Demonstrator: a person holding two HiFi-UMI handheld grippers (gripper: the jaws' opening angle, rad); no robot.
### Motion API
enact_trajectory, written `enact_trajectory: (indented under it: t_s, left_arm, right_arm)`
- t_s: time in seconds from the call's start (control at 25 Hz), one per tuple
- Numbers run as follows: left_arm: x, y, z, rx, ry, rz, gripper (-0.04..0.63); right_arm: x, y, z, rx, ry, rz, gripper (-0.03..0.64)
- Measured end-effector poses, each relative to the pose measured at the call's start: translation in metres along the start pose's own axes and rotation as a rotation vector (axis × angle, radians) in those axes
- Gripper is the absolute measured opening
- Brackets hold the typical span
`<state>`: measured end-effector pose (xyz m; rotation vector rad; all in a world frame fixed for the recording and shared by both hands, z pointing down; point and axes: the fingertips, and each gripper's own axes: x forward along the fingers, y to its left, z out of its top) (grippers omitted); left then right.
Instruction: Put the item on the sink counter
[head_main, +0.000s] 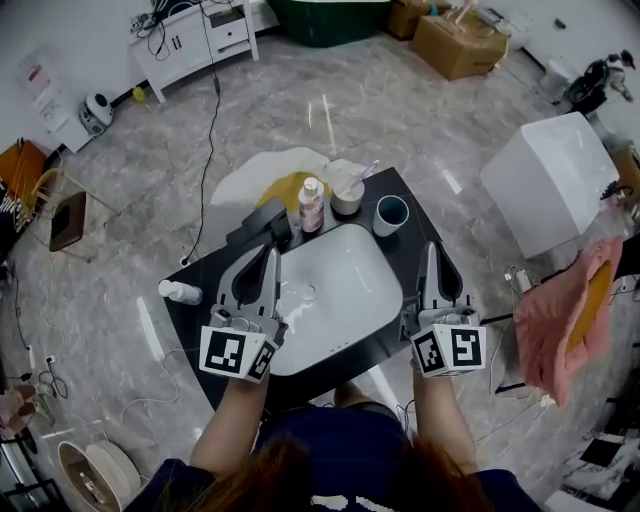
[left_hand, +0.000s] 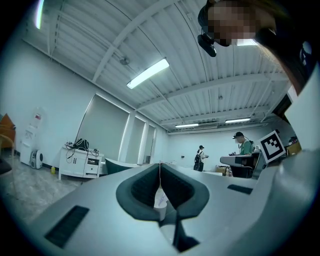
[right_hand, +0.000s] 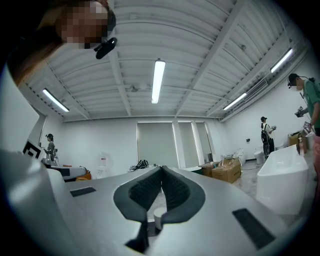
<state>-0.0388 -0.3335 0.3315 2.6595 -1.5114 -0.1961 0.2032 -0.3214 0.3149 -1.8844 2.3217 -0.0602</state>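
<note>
A black sink counter (head_main: 195, 330) with a white basin (head_main: 335, 290) stands in front of me. Along its back edge are a black object (head_main: 262, 222), a small bottle with a pink label (head_main: 311, 203), a white cup holding a toothbrush (head_main: 347, 198) and a teal cup (head_main: 391, 214). A white bottle (head_main: 180, 292) lies at the counter's left end. My left gripper (head_main: 270, 248) (left_hand: 160, 166) hovers over the basin's left rim, shut and holding nothing. Over the right rim my right gripper (head_main: 431, 246) (right_hand: 161, 169) is also shut and holds nothing.
A white and yellow cloth (head_main: 270, 172) lies behind the counter. A white tub (head_main: 548, 180) and a pink cloth (head_main: 560, 325) are at the right. Cardboard boxes (head_main: 455, 45) and a white cabinet (head_main: 195, 40) stand far back. Cables cross the floor on the left.
</note>
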Motion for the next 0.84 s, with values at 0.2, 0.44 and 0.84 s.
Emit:
enact_trajectory:
  t_s: [0.2, 0.44, 0.84]
  left_arm:
    - [-0.007, -0.003, 0.003, 0.001, -0.003, 0.002, 0.023]
    - [-0.015, -0.007, 0.007, -0.003, -0.005, 0.003, 0.023]
    - [-0.032, -0.006, 0.020, 0.003, -0.022, 0.009, 0.023]
  right_arm:
    - [-0.014, 0.008, 0.008, -0.001, -0.003, 0.004, 0.015]
    - [-0.027, 0.024, 0.012, -0.081, -0.003, 0.019, 0.015]
    - [-0.034, 0.045, 0.021, -0.055, -0.019, 0.039, 0.014]
